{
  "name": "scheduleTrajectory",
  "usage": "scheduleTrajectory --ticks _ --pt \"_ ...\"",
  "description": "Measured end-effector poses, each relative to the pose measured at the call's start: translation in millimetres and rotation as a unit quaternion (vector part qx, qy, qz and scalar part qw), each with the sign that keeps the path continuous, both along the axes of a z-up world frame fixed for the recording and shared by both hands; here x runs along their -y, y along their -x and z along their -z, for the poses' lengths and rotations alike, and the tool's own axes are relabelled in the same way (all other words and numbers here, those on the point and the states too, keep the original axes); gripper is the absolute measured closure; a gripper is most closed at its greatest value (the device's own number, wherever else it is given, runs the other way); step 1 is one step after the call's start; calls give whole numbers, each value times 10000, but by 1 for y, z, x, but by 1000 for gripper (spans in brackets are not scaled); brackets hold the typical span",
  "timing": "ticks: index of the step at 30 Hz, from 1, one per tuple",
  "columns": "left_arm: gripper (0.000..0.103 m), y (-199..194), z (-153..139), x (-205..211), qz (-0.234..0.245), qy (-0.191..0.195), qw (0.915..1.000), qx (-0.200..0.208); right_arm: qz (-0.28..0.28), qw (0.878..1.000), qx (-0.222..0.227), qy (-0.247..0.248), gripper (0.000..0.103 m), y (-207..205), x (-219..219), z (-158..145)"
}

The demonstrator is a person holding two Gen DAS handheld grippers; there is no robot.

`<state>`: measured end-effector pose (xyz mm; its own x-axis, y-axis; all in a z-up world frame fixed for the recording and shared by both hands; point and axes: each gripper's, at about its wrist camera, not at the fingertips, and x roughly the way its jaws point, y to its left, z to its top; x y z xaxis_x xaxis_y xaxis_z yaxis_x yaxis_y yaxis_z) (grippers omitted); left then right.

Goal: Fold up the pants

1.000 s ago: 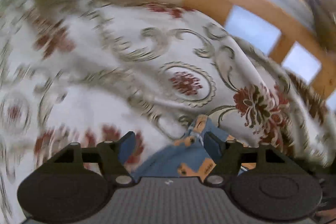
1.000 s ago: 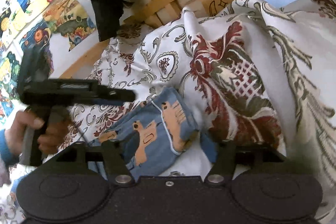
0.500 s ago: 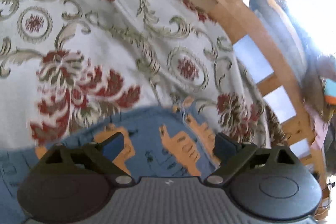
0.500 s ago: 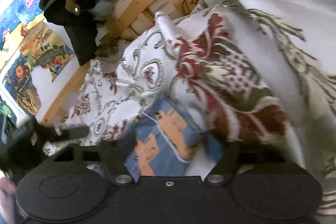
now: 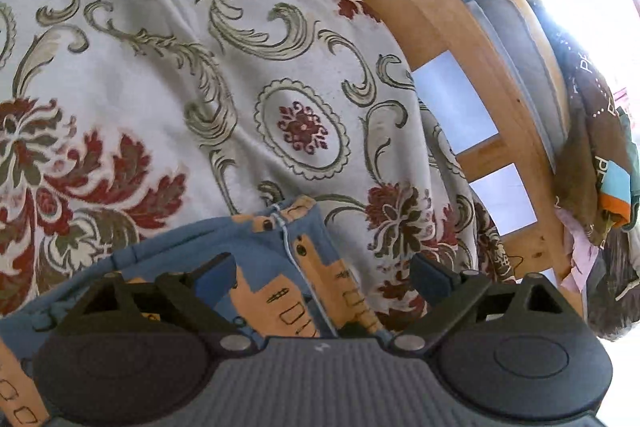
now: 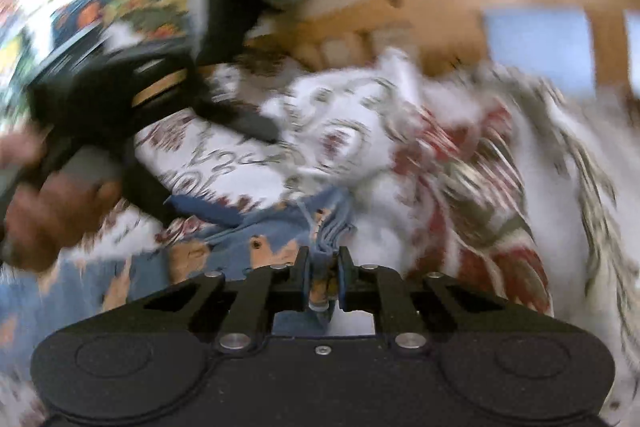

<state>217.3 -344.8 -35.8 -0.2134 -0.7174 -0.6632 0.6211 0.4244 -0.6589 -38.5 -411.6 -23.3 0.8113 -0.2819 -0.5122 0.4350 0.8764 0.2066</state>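
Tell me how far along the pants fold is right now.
Done: the blue pants lie on the floral bedspread, apparently partly folded already. In hand: the right gripper is shut on a bunched edge of the fabric, while the left gripper is open over the pants. Left: finishing and flattening the fold; the blurred right view hides the overall shape.

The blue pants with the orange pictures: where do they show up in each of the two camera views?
Left wrist view: the pants lie at the bottom centre, between the open fingers of the left tool.
Right wrist view: the pants sit low and left of centre, bunched and pinched in the right tool; the picture is blurred.
Shared landmark: the flowered bedspread under them.
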Motion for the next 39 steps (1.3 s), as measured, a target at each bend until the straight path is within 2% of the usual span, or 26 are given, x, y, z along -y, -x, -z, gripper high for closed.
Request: scheduleTrajectory --ticks 4,8,13,19,22,24,26,27,28,29,32,36,39 --pt "7 1 -12 10 218 -160 9996 71 -533 9943 -134 910 90 -8 -30 -7" --pt "7 2 -15 20 302 -443 9986 -9 -861 9856 -247 1437 90 -12 -47 -8" --pt "13 5 -12 42 425 -1181 9921 61 -1090 9756 -408 1864 90 -16 -62 -7" --pt "18 21 -18 67 607 -1749 9811 571 -1201 9699 -462 2067 90 -16 -68 -5" --pt "28 34 -22 78 798 -2056 9713 894 -1260 9662 -466 2198 90 -12 -73 -3" --pt "42 40 -24 83 859 -2223 9646 1126 -1302 9637 -463 2286 90 -10 -77 -2" --pt "74 44 -25 87 922 -2365 9586 1289 -1318 9620 -460 2345 90 -9 -80 -2" --pt "76 44 -25 87 900 -2412 9570 1334 -1312 9619 -465 2355 90 -8 -80 -2" --pt "78 43 -25 86 864 -2404 9581 1293 -1299 9621 -468 2350 90 -8 -80 -2" --pt "83 41 -26 84 813 -2328 9619 1177 -1272 9631 -465 2327 90 -7 -79 -4" --pt "85 32 -32 68 673 -1948 9742 917 -1137 9696 -417 2127 90 -3 -75 -12" --pt "86 20 -46 31 311 -1234 9907 473 -1080 9725 -224 2053 90 2 -78 -31" --pt "86 6 -58 -6 9 -768 9970 97 -1164 9714 19 2070 90 1 -89 -47"
